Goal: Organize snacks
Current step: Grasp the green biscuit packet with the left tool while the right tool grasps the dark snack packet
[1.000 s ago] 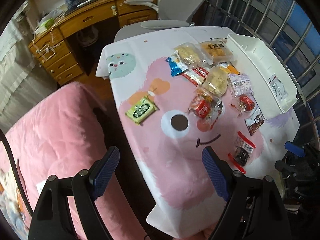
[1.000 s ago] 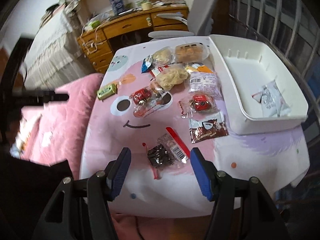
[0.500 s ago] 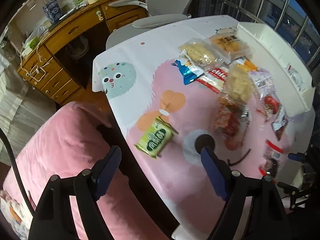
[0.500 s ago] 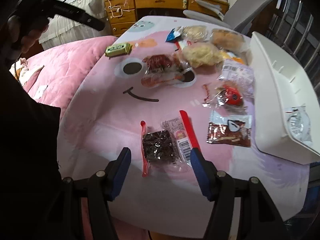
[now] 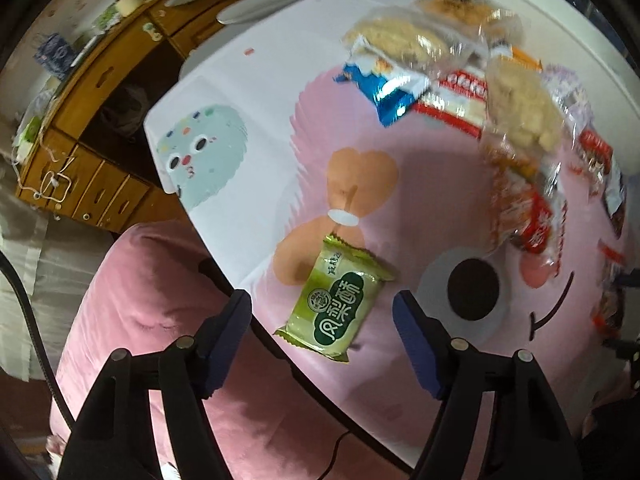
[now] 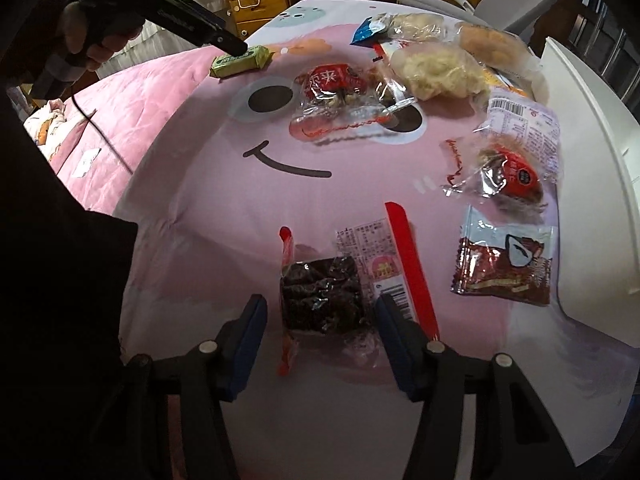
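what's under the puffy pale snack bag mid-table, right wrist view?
The pale snack bag overlaps a red-and-white packet on one side and an orange packet on the other. Only their edges show; the rest beneath is covered.

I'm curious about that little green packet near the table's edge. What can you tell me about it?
The green snack packet is a small, flat, glossy pillow pack with crimped, serrated ends and a dark green label bearing white Chinese characters. It looks sealed and lies flat, askew, on the pink cartoon tablecloth, apart from the other snacks. The left gripper straddles it, jaws closing, pads not yet touching.
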